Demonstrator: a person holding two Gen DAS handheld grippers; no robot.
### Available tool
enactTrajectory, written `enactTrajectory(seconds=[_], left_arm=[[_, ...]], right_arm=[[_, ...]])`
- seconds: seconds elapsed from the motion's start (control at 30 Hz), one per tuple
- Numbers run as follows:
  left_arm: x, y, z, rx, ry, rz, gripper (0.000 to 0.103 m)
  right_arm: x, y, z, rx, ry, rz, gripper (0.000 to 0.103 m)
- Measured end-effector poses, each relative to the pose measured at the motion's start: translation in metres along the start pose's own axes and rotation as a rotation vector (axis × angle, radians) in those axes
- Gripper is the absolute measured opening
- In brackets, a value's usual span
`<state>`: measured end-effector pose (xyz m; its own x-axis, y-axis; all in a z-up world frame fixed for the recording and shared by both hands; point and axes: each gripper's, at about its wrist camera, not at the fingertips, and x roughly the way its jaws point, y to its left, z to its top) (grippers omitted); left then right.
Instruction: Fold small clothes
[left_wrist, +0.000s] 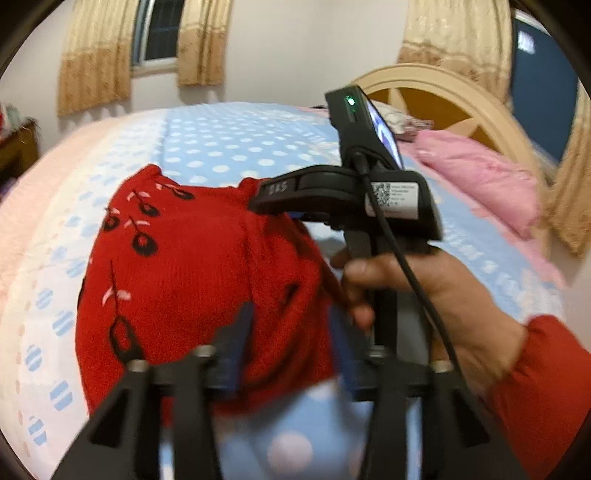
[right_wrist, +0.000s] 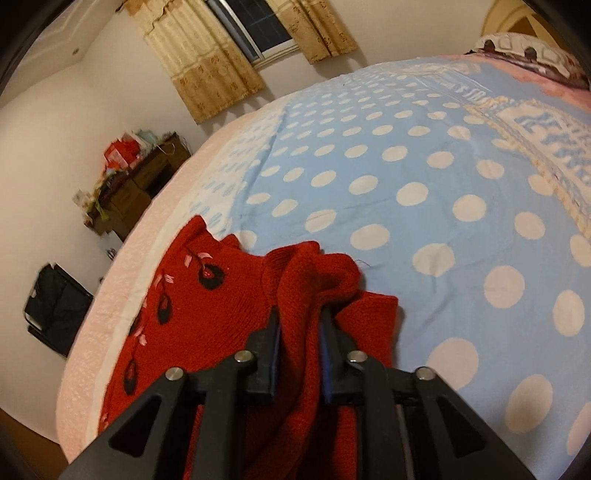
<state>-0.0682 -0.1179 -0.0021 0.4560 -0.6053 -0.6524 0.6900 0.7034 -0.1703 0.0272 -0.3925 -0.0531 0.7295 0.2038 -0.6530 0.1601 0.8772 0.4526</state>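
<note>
Folding was under way: the red sweater was pinched by the right gripper at lower centre; the left gripper was spread, released. Next, laying flat seemed needed.

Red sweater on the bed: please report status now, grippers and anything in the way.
Right gripper shut on a bunched fold of the red sweater. Left gripper open over it. Sweater on the dotted bedspread, not yet folded flat. Nothing in the way.
</note>
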Motion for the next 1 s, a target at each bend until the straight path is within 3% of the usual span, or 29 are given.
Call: enactTrajectory(seconds=[0.03,0.1,0.2,0.33,0.4,0.43,0.5,0.6,0.67,0.73,0.8,0.87,0.93,1.0], left_arm=[[-0.010,0.002,-0.004,0.011,-0.005,-0.012,0.074],[-0.031,0.008,-0.015,0.036,-0.025,0.009,0.088],[-0.055,0.034,-0.029,0.025,-0.047,0.047,0.088],[-0.066,0.078,-0.042,-0.107,-0.021,0.119,0.088],[-0.068,0.098,-0.044,-0.180,0.008,0.140,0.088],[-0.070,0.107,-0.045,-0.213,0.019,0.149,0.088],[-0.071,0.112,-0.052,-0.239,0.035,0.173,0.088],[-0.071,0.113,-0.061,-0.222,0.064,0.241,0.089],[-0.069,0.113,-0.066,-0.198,0.087,0.299,0.088],[-0.070,0.116,-0.069,-0.205,0.104,0.310,0.088],[-0.074,0.121,-0.071,-0.218,0.113,0.322,0.088],[-0.077,0.123,-0.073,-0.217,0.116,0.344,0.088],[-0.080,0.124,-0.073,-0.210,0.110,0.369,0.088],[-0.082,0.126,-0.072,-0.203,0.106,0.385,0.088]], right_arm=[[-0.007,-0.003,0.000,0.015,-0.003,-0.003,0.023],[-0.034,-0.012,-0.002,0.062,-0.045,-0.033,0.024],[-0.080,-0.014,-0.016,0.111,-0.118,-0.015,0.024],[-0.124,0.011,-0.051,0.077,-0.143,0.090,0.025],[-0.135,0.021,-0.075,0.094,-0.142,0.129,0.039],[-0.137,0.025,-0.086,0.115,-0.141,0.150,0.058],[-0.141,0.030,-0.103,0.142,-0.163,0.187,0.064],[-0.144,0.047,-0.118,0.094,-0.194,0.150,0.064],[-0.134,0.057,-0.118,0.052,-0.162,0.108,0.064],[-0.121,0.069,-0.116,0.001,-0.133,0.034,0.064],[-0.109,0.078,-0.117,-0.088,-0.109,-0.073,0.058],[-0.096,0.084,-0.120,-0.134,-0.054,-0.124,0.015],[-0.088,0.085,-0.126,-0.140,-0.021,-0.144,0.014],[-0.084,0.083,-0.129,-0.173,-0.027,-0.218,0.011]])
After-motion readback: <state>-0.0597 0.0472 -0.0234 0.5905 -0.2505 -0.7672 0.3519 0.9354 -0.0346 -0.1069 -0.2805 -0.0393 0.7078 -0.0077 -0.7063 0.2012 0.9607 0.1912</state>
